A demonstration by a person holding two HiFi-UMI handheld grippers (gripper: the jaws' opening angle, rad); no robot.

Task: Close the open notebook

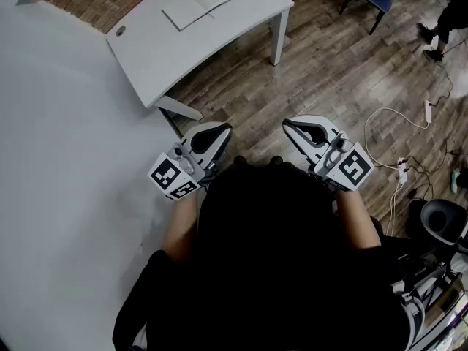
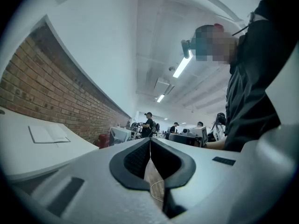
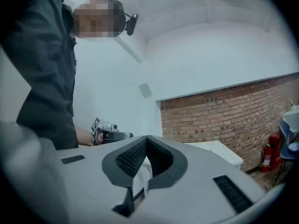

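Holding left claw point(image 1: 221, 130) and right claw point(image 1: 290, 126) pressed together, empty, close to body, apparently pre-approach, with open notebook point(image 1: 197, 3) flat on counter point(image 1: 248, 9) at 11 o'clock, well apart.

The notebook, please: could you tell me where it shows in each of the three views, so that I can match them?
Head view: the notebook lies open at top centre, on the white table.
Left gripper view: the notebook is at the left, below mid-height, open on the table.
Right gripper view: not in it; only the table's end shows, right of centre.
Shared landmark: the table.
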